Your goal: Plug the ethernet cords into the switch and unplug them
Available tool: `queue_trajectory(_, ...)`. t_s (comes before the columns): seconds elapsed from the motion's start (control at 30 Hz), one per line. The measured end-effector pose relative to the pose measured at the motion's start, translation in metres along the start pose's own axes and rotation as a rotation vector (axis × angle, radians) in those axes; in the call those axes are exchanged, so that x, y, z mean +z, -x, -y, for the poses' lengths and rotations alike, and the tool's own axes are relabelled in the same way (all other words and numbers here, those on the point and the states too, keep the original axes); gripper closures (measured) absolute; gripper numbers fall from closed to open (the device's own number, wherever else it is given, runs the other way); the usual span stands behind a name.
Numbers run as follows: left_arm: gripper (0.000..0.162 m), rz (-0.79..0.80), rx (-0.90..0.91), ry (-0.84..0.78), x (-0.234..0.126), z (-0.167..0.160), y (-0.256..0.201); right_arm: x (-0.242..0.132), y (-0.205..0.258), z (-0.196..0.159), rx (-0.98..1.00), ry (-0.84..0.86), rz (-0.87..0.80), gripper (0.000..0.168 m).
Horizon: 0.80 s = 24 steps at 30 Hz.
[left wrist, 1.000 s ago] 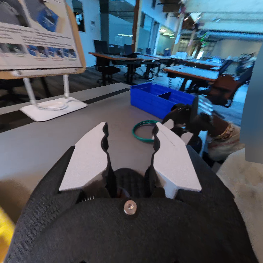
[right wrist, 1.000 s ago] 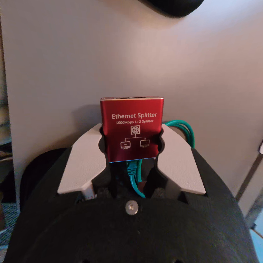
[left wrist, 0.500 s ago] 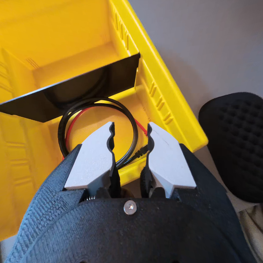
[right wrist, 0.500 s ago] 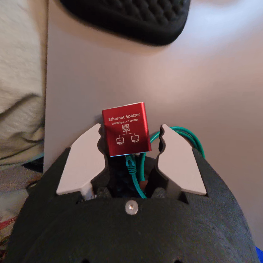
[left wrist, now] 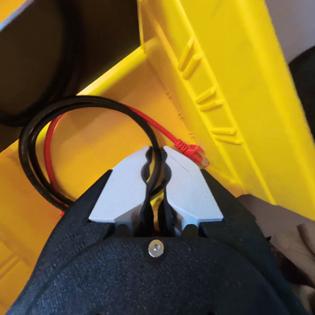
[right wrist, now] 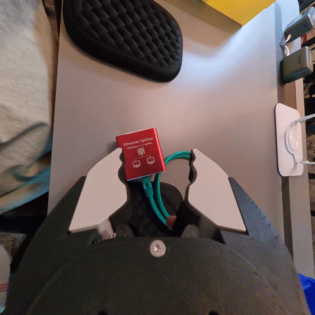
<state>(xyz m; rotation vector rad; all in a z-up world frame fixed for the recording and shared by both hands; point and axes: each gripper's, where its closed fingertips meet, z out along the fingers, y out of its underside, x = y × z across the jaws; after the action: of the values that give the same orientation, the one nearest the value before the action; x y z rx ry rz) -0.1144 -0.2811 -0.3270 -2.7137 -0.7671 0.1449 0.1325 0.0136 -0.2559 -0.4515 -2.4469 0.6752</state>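
In the left wrist view my left gripper (left wrist: 156, 150) is down inside a yellow bin (left wrist: 221, 85) and shut on a coiled black cord (left wrist: 85, 102). A red ethernet cord (left wrist: 158, 126) lies under the coil, its plug (left wrist: 192, 151) against the bin wall just right of my fingertips. In the right wrist view my right gripper (right wrist: 156, 150) is open around a red switch box (right wrist: 141, 153) that lies on the grey table (right wrist: 213, 102). A green ethernet cord (right wrist: 175, 156) is plugged into the box's near end and loops between my fingers.
A black divider (left wrist: 51, 42) crosses the yellow bin behind the coil. A black textured pad (right wrist: 126, 35) lies on the table beyond the switch. A white stand base (right wrist: 288, 143) sits at the table's right edge. A person's light clothing (right wrist: 23, 85) is at the left. The grippers' ends are close to 40 cm from one another.
My left gripper swung from over the table down into the yellow bin and closed on the black cord. My right gripper opened, let go of the red switch box and pulled back from it.
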Motion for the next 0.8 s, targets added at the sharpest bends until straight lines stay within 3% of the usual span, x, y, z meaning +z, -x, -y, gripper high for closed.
queue_trajectory(0.2, 0.155, 0.049, -0.011, -0.128, -0.020, 0.008, 0.003, -0.005, -0.004, 0.001, -0.012, -0.023, -0.056, 0.099)
queue_trajectory(0.5, 0.156, 0.247, -0.122, -0.630, -0.123, 0.029, 0.025, -0.010, -0.008, 0.008, -0.005, -0.103, -0.120, 0.103)
queue_trajectory(0.7, 0.156, 0.209, -0.151, -0.912, -0.164, 0.044, 0.021, -0.009, -0.008, 0.012, -0.023, -0.101, -0.139, 0.104)
queue_trajectory(0.8, 0.157, 0.083, -0.177, -1.140, -0.188, 0.057, 0.008, -0.011, -0.012, 0.020, -0.030, -0.133, -0.173, 0.104)
